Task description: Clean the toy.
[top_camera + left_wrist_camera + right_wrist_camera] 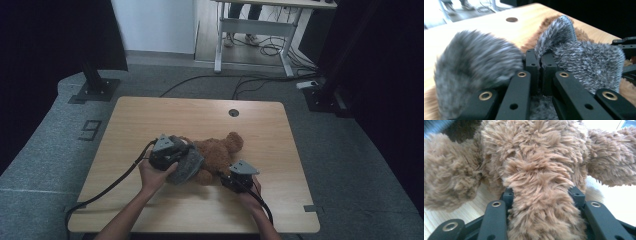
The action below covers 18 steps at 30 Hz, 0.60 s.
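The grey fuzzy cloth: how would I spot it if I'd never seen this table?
On the wooden table lies a brown teddy bear. The grey cloth drapes over its left end, pinched by the left tool. It is the one grey furry thing there.

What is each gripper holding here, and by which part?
Left gripper: grey fuzzy garment, pinched at a fold. Right gripper: teddy bear, by one limb.

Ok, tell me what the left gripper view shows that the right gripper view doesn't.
Left gripper view: the left claw shut on a fuzzy grey cloth, plus the round hole in the table. Right gripper view: the right claw around a limb of the brown teddy bear, the fur filling the gap between its jaws. Both: brown fur and the wooden table.
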{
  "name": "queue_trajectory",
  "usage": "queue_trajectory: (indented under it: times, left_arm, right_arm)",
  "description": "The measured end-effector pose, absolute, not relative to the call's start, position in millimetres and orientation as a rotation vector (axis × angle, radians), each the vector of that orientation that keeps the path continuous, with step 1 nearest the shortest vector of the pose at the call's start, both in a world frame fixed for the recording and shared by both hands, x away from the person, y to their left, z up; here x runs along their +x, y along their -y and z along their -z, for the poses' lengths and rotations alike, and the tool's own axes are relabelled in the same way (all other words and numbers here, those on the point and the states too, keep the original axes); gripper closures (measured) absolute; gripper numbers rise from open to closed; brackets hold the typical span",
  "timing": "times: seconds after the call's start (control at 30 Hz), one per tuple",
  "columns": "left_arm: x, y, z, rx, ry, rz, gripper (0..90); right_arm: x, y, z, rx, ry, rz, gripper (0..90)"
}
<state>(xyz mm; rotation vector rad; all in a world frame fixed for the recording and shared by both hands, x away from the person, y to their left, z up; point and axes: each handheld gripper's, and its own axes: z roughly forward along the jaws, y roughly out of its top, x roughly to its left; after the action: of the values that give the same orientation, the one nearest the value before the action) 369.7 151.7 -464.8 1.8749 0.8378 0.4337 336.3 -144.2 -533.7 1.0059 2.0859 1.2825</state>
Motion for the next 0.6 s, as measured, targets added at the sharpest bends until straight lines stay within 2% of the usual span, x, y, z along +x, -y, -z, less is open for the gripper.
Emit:
queue_trajectory:
  times: [0.17, 0.33, 0.47, 0.6]
  left_arm:
    - [373.5, -185.6, 464.5, 1.867, -0.941, -0.509, 86.5]
    - [384.9, -211.5, 478.0, 1.83, -1.055, -0.452, 86.3]
    - [380.2, -196.1, 463.0, 1.796, -0.984, -0.41, 86.3]
    - [375.2, -152.6, 441.8, 1.824, -0.859, -0.394, 86.2]
  right_arm:
    - [336.0, 146.1, 534.5, 1.005, -2.087, -1.282, 55.6]
    - [337.5, 149.0, 534.9, 1.014, -2.086, -1.286, 55.6]
    - [338.4, 149.0, 535.1, 1.023, -2.083, -1.293, 55.6]
    - [338.1, 148.3, 535.1, 1.022, -2.082, -1.292, 55.7]
